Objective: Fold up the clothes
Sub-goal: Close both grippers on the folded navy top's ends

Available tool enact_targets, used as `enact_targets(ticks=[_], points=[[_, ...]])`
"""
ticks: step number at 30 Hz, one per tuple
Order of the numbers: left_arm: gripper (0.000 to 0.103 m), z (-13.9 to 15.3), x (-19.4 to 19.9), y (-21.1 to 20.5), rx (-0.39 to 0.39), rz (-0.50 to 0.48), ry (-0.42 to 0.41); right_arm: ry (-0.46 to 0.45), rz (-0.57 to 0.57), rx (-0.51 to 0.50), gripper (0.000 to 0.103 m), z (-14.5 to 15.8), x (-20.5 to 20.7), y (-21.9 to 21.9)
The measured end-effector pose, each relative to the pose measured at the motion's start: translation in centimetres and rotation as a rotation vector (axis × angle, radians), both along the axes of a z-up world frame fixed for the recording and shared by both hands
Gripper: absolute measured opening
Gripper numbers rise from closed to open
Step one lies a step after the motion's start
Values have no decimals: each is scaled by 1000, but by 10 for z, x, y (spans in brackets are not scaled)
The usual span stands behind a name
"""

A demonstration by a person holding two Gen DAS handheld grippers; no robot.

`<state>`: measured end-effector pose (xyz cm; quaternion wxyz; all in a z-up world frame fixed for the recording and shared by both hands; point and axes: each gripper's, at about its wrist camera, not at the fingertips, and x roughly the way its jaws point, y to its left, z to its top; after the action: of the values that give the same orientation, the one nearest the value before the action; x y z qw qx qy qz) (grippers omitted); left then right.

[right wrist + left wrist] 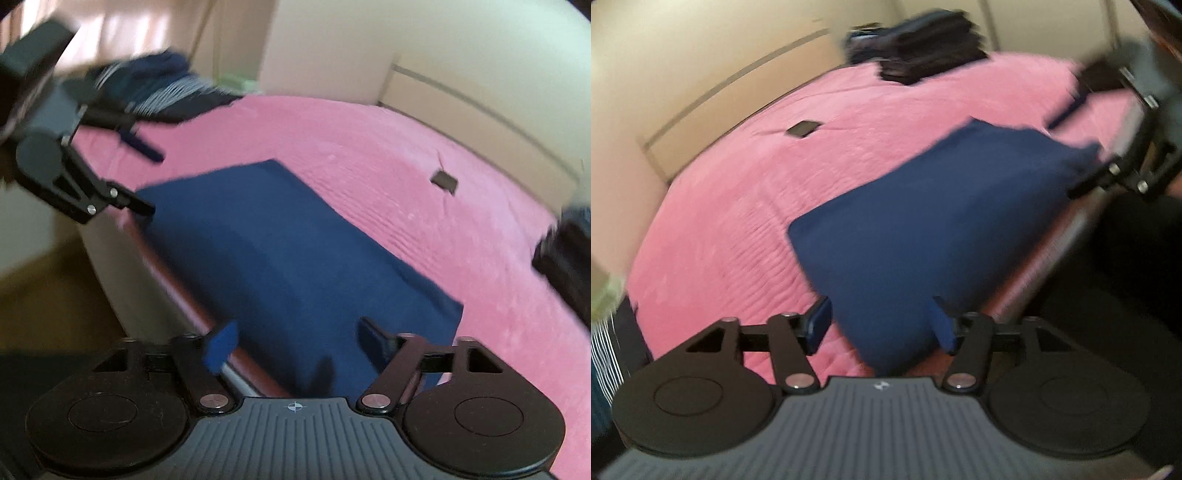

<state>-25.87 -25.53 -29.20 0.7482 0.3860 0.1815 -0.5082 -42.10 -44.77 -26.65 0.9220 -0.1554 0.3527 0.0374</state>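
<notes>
Here a navy garment (923, 221) is seen lying near the edge of a bed covered with a pink blanket (757, 184), already folded into a long rectangle. The left gripper (882, 325) is held at one short end of it with its jaws spread wide, the cloth lying between the fingers but not pinched. The right gripper (299, 343) is held at the opposite short end, likewise released, with nothing grasped. The garment is judged to be light, soft and limp: it would sag and slide out of shape if lifted by one point, so both corners of a short edge are best taken together, with all layers pinched at once. Little slip is expected against the fuzzy blanket, which may drag at the lower layer. A stack of dark folded clothes (931, 48) and a small dark flat object (803, 129) are seen farther off; blur hides finer detail.
</notes>
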Motion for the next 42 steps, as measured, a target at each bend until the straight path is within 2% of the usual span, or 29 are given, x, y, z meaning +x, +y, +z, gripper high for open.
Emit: enact_targets(ticks=[3, 6, 18, 25, 27, 31, 33, 35, 36, 39, 42], points=[[62, -8, -13, -8, 47, -44, -52, -1, 51, -73, 86, -8, 2, 11], [62, -14, -18, -14, 70, -59, -64, 2, 84, -136, 86, -14, 5, 19], [64, -15, -17, -22, 102, -41, -45, 29, 85, -136, 86, -25, 10, 14], [65, -17, -16, -26, 109, -40, -46, 36, 141, -255, 85, -33, 10, 25], [65, -18, -16, -27, 111, -41, -46, 42, 160, -284, 74, -37, 12, 28], [67, -20, -16, -28, 115, -42, -46, 59, 183, -324, 71, -48, 18, 28], [67, -20, -16, -28, 118, -45, -50, 68, 193, -333, 61, -52, 21, 28], [67, -21, -17, -27, 122, -48, -57, 77, 205, -340, 57, -55, 23, 28], [67, -21, -17, -27, 123, -51, -64, 76, 209, -343, 49, -56, 23, 28], [68, -18, -27, -23, 110, -94, -124, 68, 198, -311, 34, -50, 24, 24], [76, -18, -44, -18, 105, -189, -218, 34, 164, -254, 32, -38, 21, 17]])
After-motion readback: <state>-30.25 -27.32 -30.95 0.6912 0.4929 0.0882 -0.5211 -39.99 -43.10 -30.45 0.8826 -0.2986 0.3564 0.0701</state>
